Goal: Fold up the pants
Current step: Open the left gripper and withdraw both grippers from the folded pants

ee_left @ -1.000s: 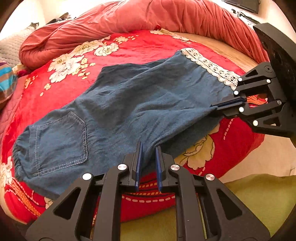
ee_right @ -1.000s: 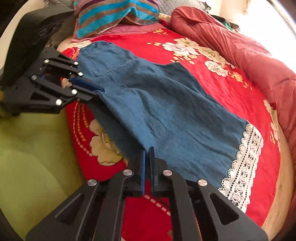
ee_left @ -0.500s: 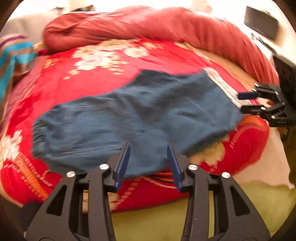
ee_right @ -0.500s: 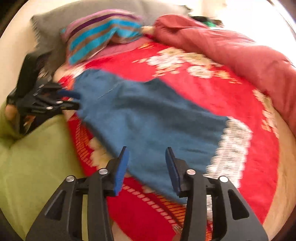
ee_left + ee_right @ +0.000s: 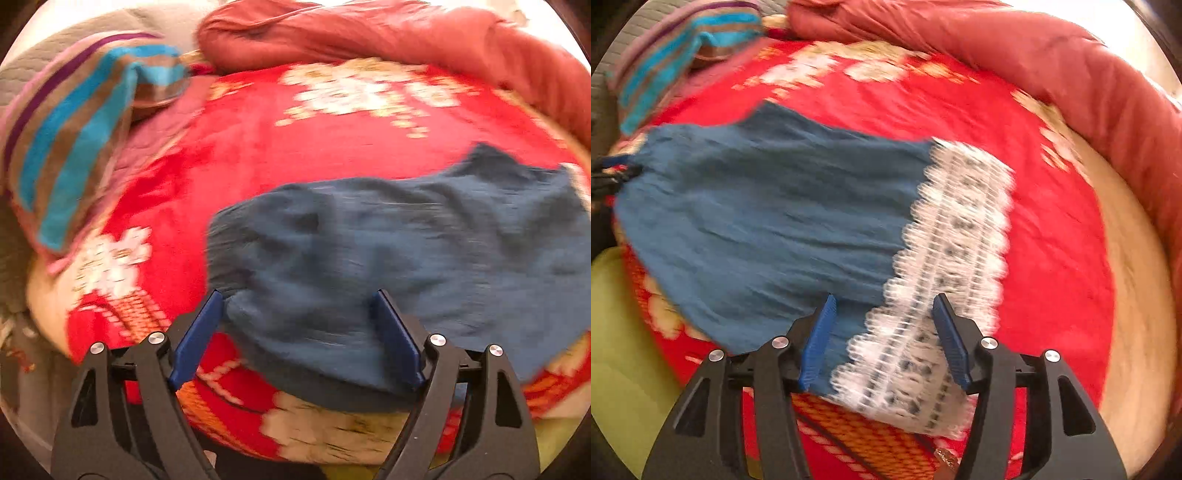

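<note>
Blue denim pants lie folded lengthwise on a red floral bedspread. The left wrist view shows their waist end; my left gripper is open, its jaws either side of that end's near edge. The right wrist view shows the pants with a white lace hem. My right gripper is open with the lace hem's near corner between its jaws. The left gripper shows small at the far left of that view. Both views are motion-blurred.
A rolled red quilt lies along the far side of the bed, also in the right wrist view. A striped pillow sits at the back left. Green floor lies below the bed's near edge.
Both grippers let go of the pants' near edge and opened wide. They moved apart, the left one to the waist end, the right one to the lace hem.
</note>
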Available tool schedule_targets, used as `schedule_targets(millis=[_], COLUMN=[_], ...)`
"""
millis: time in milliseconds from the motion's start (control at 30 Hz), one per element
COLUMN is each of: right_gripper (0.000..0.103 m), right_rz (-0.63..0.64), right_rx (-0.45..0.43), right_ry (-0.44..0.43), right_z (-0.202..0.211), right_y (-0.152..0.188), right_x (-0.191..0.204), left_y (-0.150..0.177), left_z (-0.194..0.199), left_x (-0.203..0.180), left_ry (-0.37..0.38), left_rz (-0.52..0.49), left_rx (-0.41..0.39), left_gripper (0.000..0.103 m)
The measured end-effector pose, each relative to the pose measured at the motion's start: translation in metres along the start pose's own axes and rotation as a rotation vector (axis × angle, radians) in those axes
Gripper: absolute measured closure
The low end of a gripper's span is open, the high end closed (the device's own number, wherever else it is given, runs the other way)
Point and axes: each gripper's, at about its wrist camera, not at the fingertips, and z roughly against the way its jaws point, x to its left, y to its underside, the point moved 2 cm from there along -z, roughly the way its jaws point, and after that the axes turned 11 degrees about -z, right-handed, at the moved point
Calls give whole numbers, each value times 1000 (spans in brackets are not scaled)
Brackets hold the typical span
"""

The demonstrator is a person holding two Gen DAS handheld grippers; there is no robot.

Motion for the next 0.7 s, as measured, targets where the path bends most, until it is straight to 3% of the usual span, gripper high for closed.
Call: schedule_targets(millis=[133,233,367,500,700], right_gripper=[50,49,49,43,43], right_rz=[-14,-23,-55,-47,-11], right_rx=[-19,-21,-102,-170,-182], right_ry=[0,-3,-66,-128,-175], right_z=[-4,-1,23,36,31], right_y=[6,5,-4,-17,-30], right_x=[-1,0,-1,5,17], left_y=[12,14,10,-14,-68], left_z=[-9,5,34,62,69], left_x=[20,20,18,8,-30], left_ry=[118,106,97,126,321], left_rz=[120,123,130,100,22], left_rx=[-7,-45,-118,-193,-218], left_gripper=[25,25,25,25,25])
